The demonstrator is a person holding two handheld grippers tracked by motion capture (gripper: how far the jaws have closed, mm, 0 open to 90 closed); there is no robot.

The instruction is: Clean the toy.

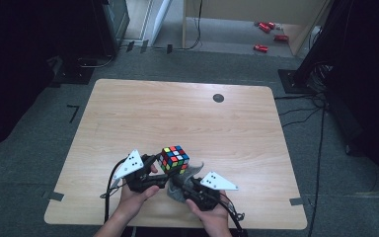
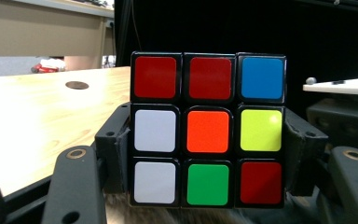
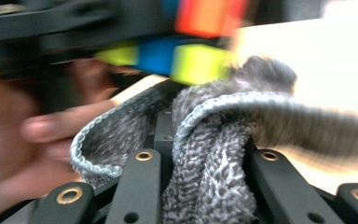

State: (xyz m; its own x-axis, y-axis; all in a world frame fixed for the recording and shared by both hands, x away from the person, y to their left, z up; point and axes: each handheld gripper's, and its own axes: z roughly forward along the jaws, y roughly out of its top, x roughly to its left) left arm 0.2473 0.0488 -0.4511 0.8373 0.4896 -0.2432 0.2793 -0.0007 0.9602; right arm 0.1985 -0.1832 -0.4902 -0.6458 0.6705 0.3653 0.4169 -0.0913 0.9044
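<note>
1. Gripper on my left (image 1: 154, 168) stays out of the wiping: its jaws clamp the puzzle cube (image 2: 208, 129) just above the worktop (image 1: 187, 118), faces exposed.
2. My right gripper (image 1: 177, 183) pinches a grey cloth (image 3: 209, 186), bunched against the cube's underside to wipe it.

We see the cube (image 2: 208, 129) framed in black, its facing side showing red, red, blue across the top row, white, orange, yellow-green across the middle, and white, green, red along the bottom. We note the cloth (image 3: 209, 154) is a mottled grey and white weave with a paler grey hem. The left gripper (image 1: 150, 170) and right gripper (image 1: 180, 183) are black, each carrying a white triangular plate with dark dots. The table (image 1: 177, 113) is light wood grain with one dark round disc (image 1: 218, 98).
</note>
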